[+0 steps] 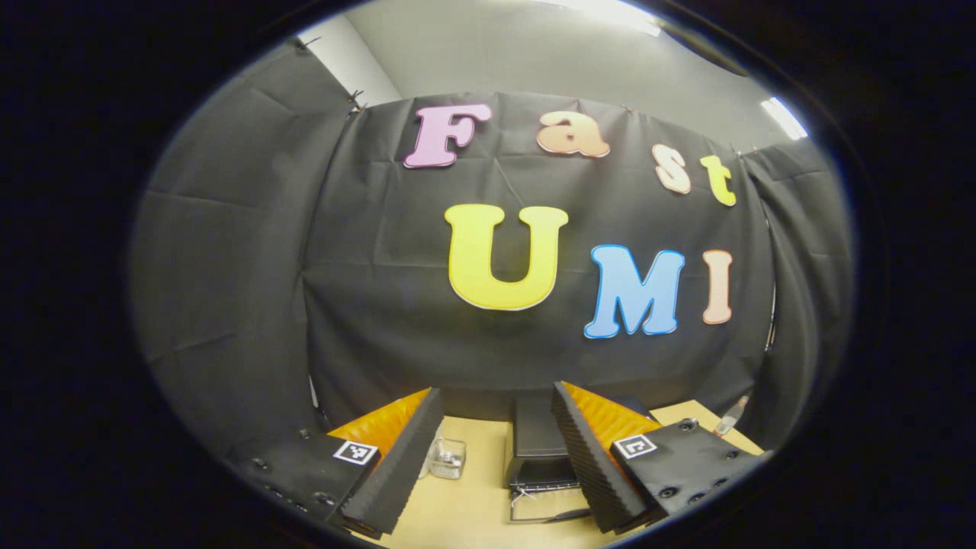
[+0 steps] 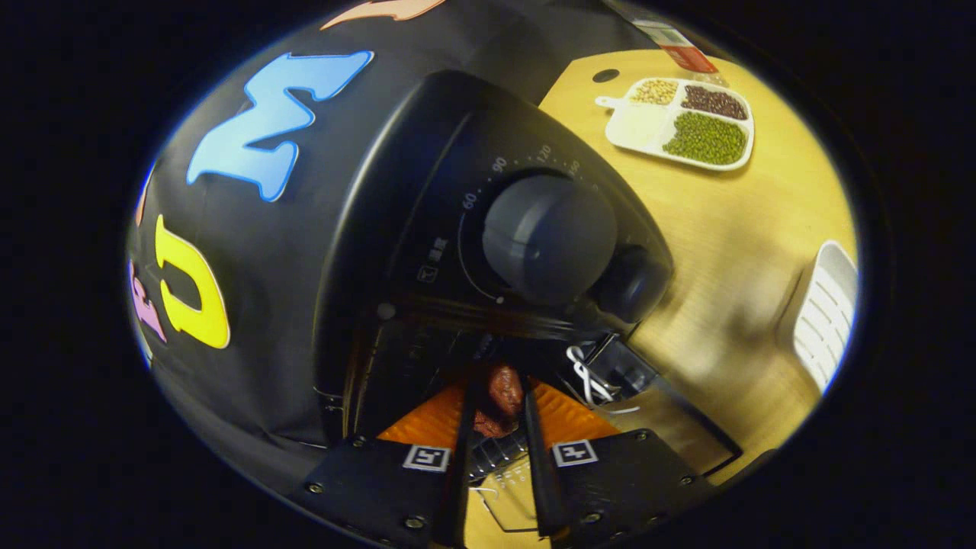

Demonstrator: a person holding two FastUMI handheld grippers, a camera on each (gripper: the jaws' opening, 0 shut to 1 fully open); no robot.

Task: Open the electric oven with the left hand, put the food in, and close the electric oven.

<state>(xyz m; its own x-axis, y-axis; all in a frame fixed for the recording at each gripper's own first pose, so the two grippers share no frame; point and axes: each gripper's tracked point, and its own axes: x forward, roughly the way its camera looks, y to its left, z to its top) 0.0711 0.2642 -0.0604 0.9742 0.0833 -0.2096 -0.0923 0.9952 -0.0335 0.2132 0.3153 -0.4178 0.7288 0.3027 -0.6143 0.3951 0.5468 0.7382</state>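
In the right gripper view the black electric oven (image 2: 427,229) looms close, with a large grey dial (image 2: 549,236) and a smaller knob (image 2: 633,284). Its door (image 2: 671,415) hangs open below, a white cord (image 2: 585,377) tied at the handle. My right gripper (image 2: 497,404) is shut on a reddish-brown piece of food (image 2: 505,389), held at the oven's dark opening. In the left gripper view my left gripper (image 1: 497,396) is open and holds nothing, raised and well back from the oven (image 1: 537,435), whose door (image 1: 545,505) lies open on the table.
A white divided plate (image 2: 679,122) with beans sits on the wooden table (image 2: 732,229) beyond the oven. A white slatted object (image 2: 825,313) lies at the right. A clear glass container (image 1: 446,457) stands left of the oven, and a small bottle (image 1: 730,418) at the far right.
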